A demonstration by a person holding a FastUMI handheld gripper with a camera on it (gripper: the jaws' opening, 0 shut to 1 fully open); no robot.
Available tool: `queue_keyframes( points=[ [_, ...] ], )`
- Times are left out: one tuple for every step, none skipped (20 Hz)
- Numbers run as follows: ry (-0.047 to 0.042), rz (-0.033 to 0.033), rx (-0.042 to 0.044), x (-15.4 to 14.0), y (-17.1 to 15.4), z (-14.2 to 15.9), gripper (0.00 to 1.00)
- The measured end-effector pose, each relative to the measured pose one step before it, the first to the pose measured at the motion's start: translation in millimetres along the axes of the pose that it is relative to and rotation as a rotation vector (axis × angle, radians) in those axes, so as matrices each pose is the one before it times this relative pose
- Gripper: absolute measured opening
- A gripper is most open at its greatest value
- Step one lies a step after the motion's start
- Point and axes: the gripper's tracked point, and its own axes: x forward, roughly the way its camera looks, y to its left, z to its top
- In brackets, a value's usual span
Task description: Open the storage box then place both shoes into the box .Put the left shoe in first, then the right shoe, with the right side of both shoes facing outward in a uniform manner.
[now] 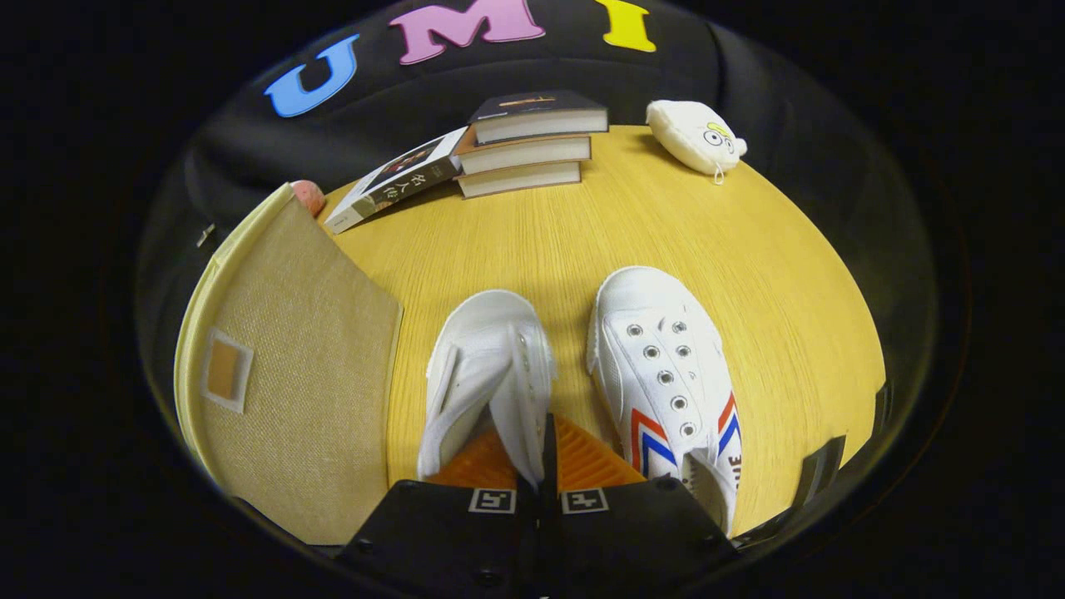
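My gripper [541, 445] is shut on the left-hand white canvas shoe [478, 358], with both fingers pinching the upper edge of its side wall. That shoe's toe points away from me and its opening is folded by the pinch. A second white shoe [661, 358], with red and blue stripes and rows of eyelets, lies flat on the wooden table [749, 274] just right of the fingers. The beige fabric storage box [308, 366] stands to the left of the held shoe. It shows a broad woven panel with a small square patch, and its inside is hidden.
A stack of three books [528, 141] sits at the table's far edge, with another book [395, 179] leaning against it. A white plush pouch [692, 133] lies at the far right. A small pink object [309, 195] peeks out behind the box's far corner.
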Motion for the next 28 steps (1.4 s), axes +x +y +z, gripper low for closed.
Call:
queue_keyframes(
  points=[
    [-0.01023, 0.01256, -0.00655, -5.47, 2.68, 4.24, 0.05],
    [-0.00957, 0.00759, -0.00804, -5.03, 1.82, 4.15, 0.05],
    [-0.00506, 0.00474, 0.00138, -4.83, 1.38, 3.59, 0.05],
    [-0.00393, 0.00586, 0.01363, -5.97, 1.84, 11.37, 0.05],
    [-0.00419, 0.00799, 0.02229, -7.91, 3.03, 5.02, 0.05],
    [-0.00336, 0.00582, 0.02923, -8.68, 2.08, 6.34, 0.05],
    [-0.00007, -0.00013, 0.02837, -8.81, 2.17, 6.45, 0.05],
    [-0.00115, -0.00464, 0.02148, -9.91, 1.32, 6.83, 0.05],
    [-0.00174, -0.00582, 0.01236, -8.95, 2.9, 7.88, 0.05],
    [-0.0047, -0.00454, 0.0119, -9.7, 4.52, 8.62, 0.05],
    [-0.00438, 0.00011, 0.01291, -8.08, 6.36, 8.4, 0.05],
    [-0.0072, 0.00599, 0.01561, -9.24, 8.7, 9.01, 0.05],
    [-0.00254, 0.01248, 0.02278, -8.58, 11.69, 7.58, 0.05],
    [-0.00434, 0.02314, 0.02142, -9.18, 13.24, -0.73, 0.05],
    [-0.0034, 0.02676, 0.01364, -5.18, 14.74, 5.39, 0.05],
    [0.00495, 0.01852, 0.00747, -4.02, 13.56, 3.02, 0.05],
    [0.01143, 0.00618, 0.00955, -2.89, 11.82, 0.22, 0.05],
    [0.01829, -0.00361, 0.01618, -0.94, 14.09, -3.22, 0.05],
    [0.01214, -0.00155, 0.00264, 0.34, 9.55, -2.87, 0.05],
    [0.01961, 0.00027, -0.01116, 2.81, 11.57, -5.61, 0.05],
    [0.01908, 0.00003, -0.01123, 2.06, 11.56, -6.74, 0.05],
    [0.02334, -0.00289, 0.00093, 2.07, 10.65, -8.3, 0.05],
    [0.02259, -0.0033, 0.00504, 3.7, 10.65, -8.18, 0.05],
    [0.02454, -0.00052, -0.00132, 3.71, 10.42, -8.89, 0.05],
    [0.02462, 0.00031, -0.00093, 4.6, 9.76, -8.03, 0.05],
    [0.02188, -0.00113, 0.00117, 5.03, 8.83, -9.34, 0.05],
    [0.02117, -0.00376, 0.002, 6.69, 6.92, -7.18, 0.05],
    [0.01462, -0.00817, 0.00139, 6.63, 5.46, -6.04, 0.05]
  ],
)
